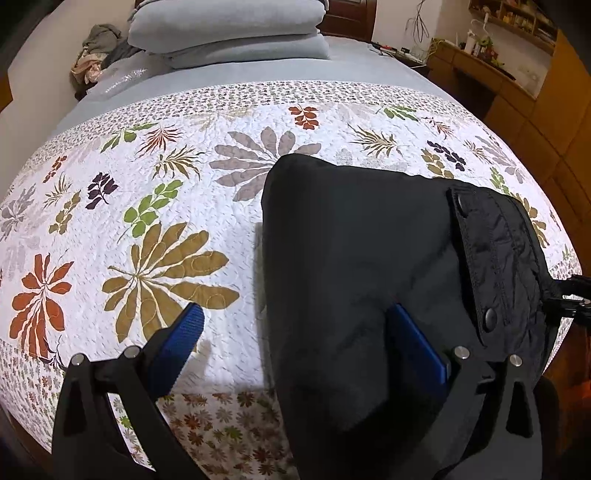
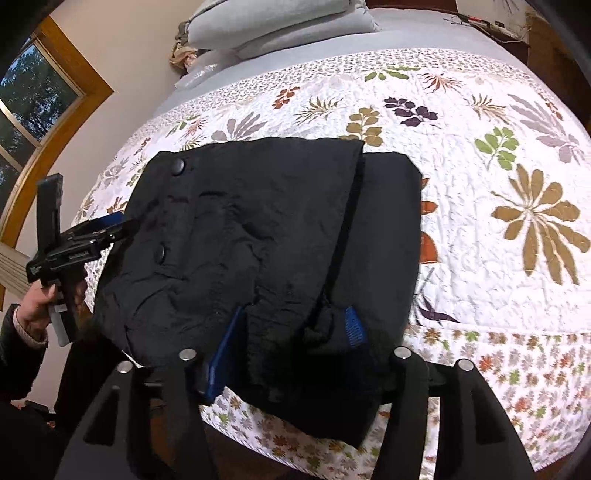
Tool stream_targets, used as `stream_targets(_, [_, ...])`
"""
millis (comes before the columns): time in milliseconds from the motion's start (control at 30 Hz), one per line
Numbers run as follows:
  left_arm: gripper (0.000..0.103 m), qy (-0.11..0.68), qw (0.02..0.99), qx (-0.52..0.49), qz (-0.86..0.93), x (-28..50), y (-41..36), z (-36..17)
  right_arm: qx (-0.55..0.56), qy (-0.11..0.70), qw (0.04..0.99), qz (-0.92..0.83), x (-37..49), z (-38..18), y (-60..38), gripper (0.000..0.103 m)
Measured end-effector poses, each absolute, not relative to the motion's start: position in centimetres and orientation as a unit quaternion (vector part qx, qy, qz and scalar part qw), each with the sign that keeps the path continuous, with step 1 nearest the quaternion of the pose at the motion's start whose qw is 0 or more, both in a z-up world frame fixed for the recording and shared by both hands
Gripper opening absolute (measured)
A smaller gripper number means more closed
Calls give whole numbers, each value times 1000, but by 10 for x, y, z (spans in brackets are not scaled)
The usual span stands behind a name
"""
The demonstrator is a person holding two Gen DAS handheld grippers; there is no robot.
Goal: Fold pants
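1. Two grippers work on one pair of black pants [image 2: 258, 236], which lies folded into a thick block on the quilt [image 1: 110, 229], close to the near edge of the bed.
2. We hold our left gripper [image 1: 295, 332] wide open at the left edge of the pants. One blue pad [image 1: 184, 332] sits over the bare quilt beside the pants. The other pad is partly tucked under a flap of the black cloth. It pinches nothing.
3. Our right gripper [image 2: 291, 332] sits at the near edge of the pants, with a bunched fold between its blue pads [image 2: 356, 326]. The pads stand apart and do not seem to squeeze the fold, so we think it is letting go.
4. We think both grippers stay low at the edges so the stack settles flat and does not spring open.
5. The pants look thin and crinkly, like a rain jacket, with two round snaps [image 2: 180, 167] and stitched seams.
6. The quilt under the pants is white, puffy and stitched, with big leaf shapes in brown, green and orange.
7. Far behind the pants, soft grey blankets [image 1: 229, 29] are stacked up.
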State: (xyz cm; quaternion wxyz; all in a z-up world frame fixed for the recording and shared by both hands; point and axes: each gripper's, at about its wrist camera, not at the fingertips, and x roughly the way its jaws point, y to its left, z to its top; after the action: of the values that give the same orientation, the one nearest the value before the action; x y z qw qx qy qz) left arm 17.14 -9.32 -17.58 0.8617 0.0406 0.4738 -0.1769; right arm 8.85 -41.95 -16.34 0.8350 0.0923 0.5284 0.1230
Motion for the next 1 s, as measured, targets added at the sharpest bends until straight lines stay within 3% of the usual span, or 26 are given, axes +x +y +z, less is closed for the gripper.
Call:
stream_targets(333, [101,475,863,36,-168,171,-86,-171,110,491,858,98,84,-130,-440,64])
stream_targets(500, [101,482,860,32,-163,170,-88,-172,105,487,857,133,101,-139,-411,65])
stream_targets(667, [101,480,862,42,-158,169,-92,-174,0,518,850,97,110,-163,-378,64])
stream_targets(767, [101,481,861,42,-156,172,-95,-177,19,523,846,107,110,-171,-379,65])
stream_targets(867, [101,482,861,42,-157,173,-97,-178,42,523,843,119,110,-172,-385,55])
stream_targets(933, [101,481,861,42,-156,173,-97,-177,57,520,843,121,111,-170,-393,41])
stream_targets(1000, [101,483,861,38,-155,173,-96,-176,82,519,841,126,111,-167,-400,34])
